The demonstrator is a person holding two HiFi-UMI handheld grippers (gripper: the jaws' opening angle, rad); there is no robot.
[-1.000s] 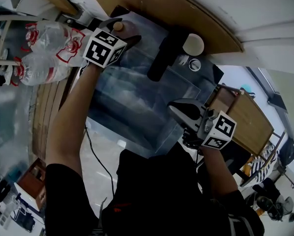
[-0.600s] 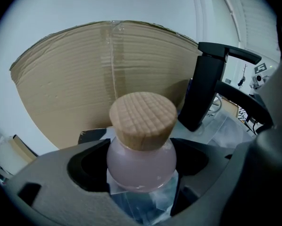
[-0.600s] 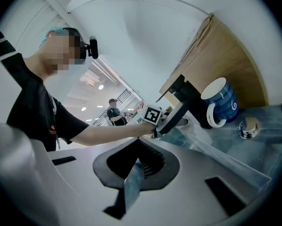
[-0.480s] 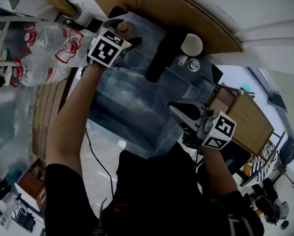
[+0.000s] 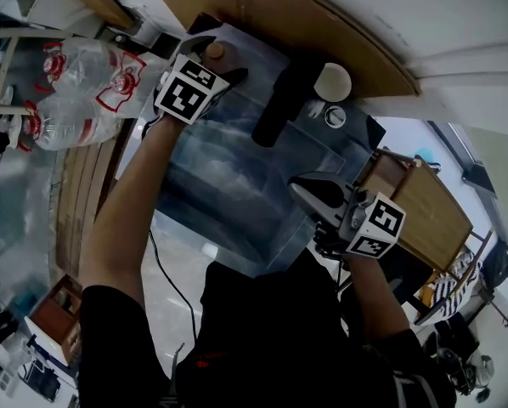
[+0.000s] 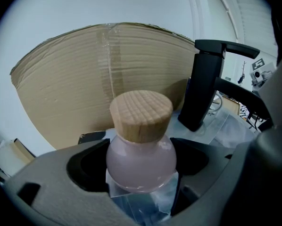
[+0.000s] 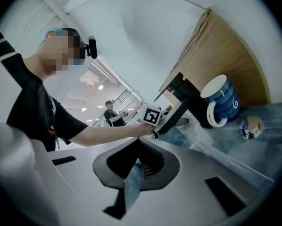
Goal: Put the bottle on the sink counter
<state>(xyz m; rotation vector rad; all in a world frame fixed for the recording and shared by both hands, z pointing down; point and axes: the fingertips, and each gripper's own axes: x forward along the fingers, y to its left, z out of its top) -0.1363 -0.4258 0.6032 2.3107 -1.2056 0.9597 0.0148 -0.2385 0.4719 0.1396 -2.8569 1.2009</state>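
Our left gripper [image 6: 141,168] has its jaws clamped on the pink, wood-stoppered bottle [image 6: 140,147] near the black faucet [image 6: 204,86]. Our right gripper [image 7: 134,169] has its jaws together, empty.

the person wears a black short-sleeved shirt [image 5: 262,338]. the left gripper [image 5: 213,51] and right gripper [image 5: 301,187] have smooth grey moulded shells with dark hollows. a ribbed black pad [image 7: 153,166] lines the right one. each carries a white cube [image 5: 188,89] printed with black square markers.
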